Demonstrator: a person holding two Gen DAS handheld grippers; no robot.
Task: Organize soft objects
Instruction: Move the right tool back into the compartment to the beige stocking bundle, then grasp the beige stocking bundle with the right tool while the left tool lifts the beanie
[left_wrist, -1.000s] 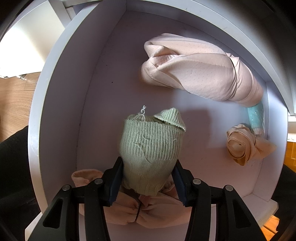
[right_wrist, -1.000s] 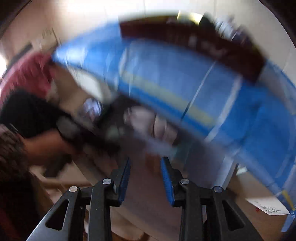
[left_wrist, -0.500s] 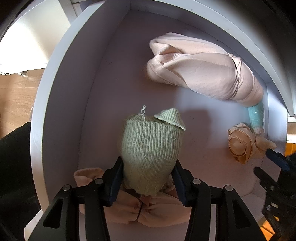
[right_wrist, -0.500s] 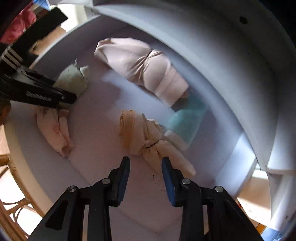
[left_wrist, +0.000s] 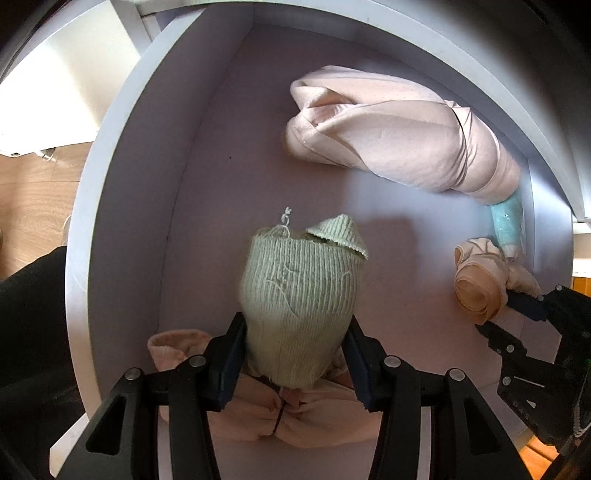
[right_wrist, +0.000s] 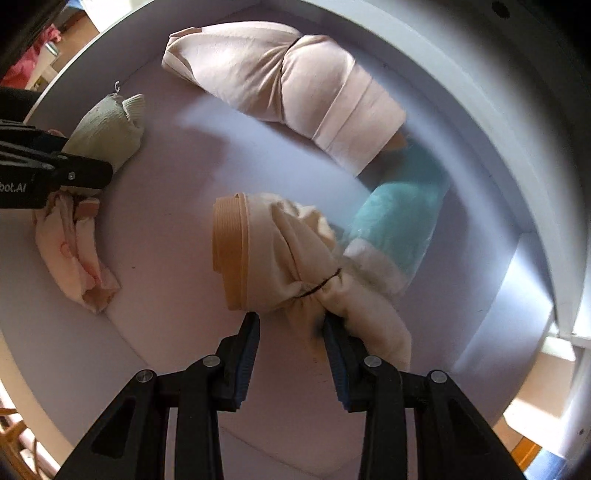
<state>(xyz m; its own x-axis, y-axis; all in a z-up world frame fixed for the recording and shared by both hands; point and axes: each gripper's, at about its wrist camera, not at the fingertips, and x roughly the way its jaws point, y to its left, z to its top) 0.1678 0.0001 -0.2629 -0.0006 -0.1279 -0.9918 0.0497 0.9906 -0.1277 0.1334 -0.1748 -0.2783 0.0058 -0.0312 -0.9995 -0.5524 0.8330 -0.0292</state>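
Note:
My left gripper (left_wrist: 295, 354) points down into a white drawer (left_wrist: 122, 184) and is shut on a pale green knit bundle (left_wrist: 299, 291). That bundle hangs just over a fluffy pink bundle (left_wrist: 258, 413). The green bundle (right_wrist: 107, 129) also shows at the left of the right wrist view. My right gripper (right_wrist: 291, 332) is low over a cream roll with a tan band (right_wrist: 266, 251). Its jaws stand a little apart around the roll's tied end, and the pads do not squeeze it. In the left wrist view the right gripper (left_wrist: 502, 317) touches the cream roll (left_wrist: 476, 295).
A large folded pink garment (right_wrist: 295, 85) lies along the drawer's far wall (right_wrist: 480, 147). A teal sock (right_wrist: 399, 221) lies beside the cream roll, between it and the wall. Outside the drawer I see wooden floor (left_wrist: 33, 192) and a person's dark clothing (left_wrist: 29, 314).
My right gripper has swung down from outside into the drawer and come to the cream roll. The left gripper and its green bundle have stayed put.

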